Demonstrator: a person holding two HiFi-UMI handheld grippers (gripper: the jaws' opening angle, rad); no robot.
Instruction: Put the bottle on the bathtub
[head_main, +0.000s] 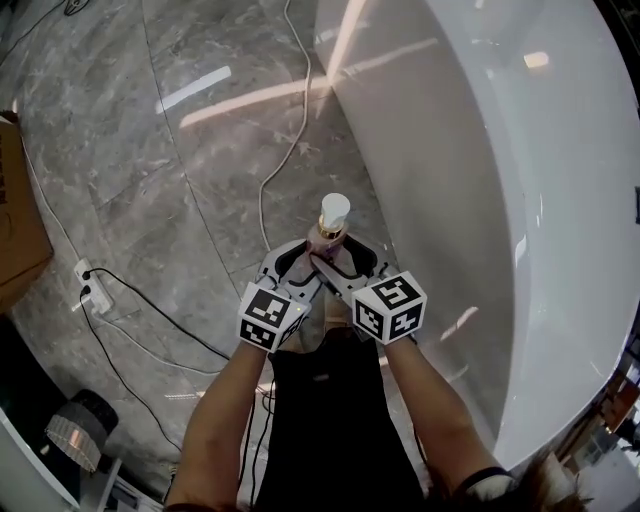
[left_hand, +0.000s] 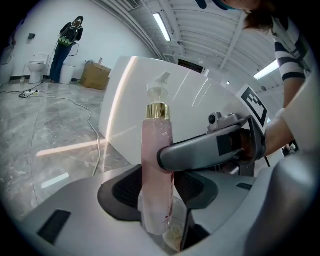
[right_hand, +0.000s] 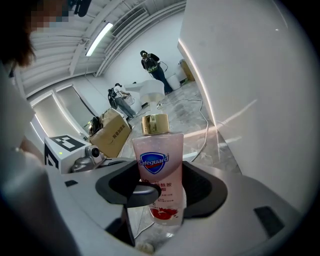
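Note:
A pink soap bottle (head_main: 332, 222) with a gold collar and white pump stands upright between both grippers, above the grey floor beside the white bathtub (head_main: 480, 200). My left gripper (head_main: 300, 262) and right gripper (head_main: 345, 265) meet around it from the near side. In the left gripper view the bottle (left_hand: 157, 165) shows its narrow edge between the black pads (left_hand: 125, 192), and the right gripper's grey finger (left_hand: 210, 150) presses across it. In the right gripper view the labelled face (right_hand: 160, 170) fills the gap between that gripper's pads (right_hand: 205, 187), with the left gripper's finger (right_hand: 140, 194) in front. Both are shut on the bottle.
The bathtub's tall outer wall (left_hand: 150, 95) rises just right of the bottle. A white cable (head_main: 285, 160) and black cords run over the marble floor to a power strip (head_main: 90, 285). A cardboard box (head_main: 20, 210) sits at the left. A person (left_hand: 67, 42) stands far off by a toilet (left_hand: 36, 70).

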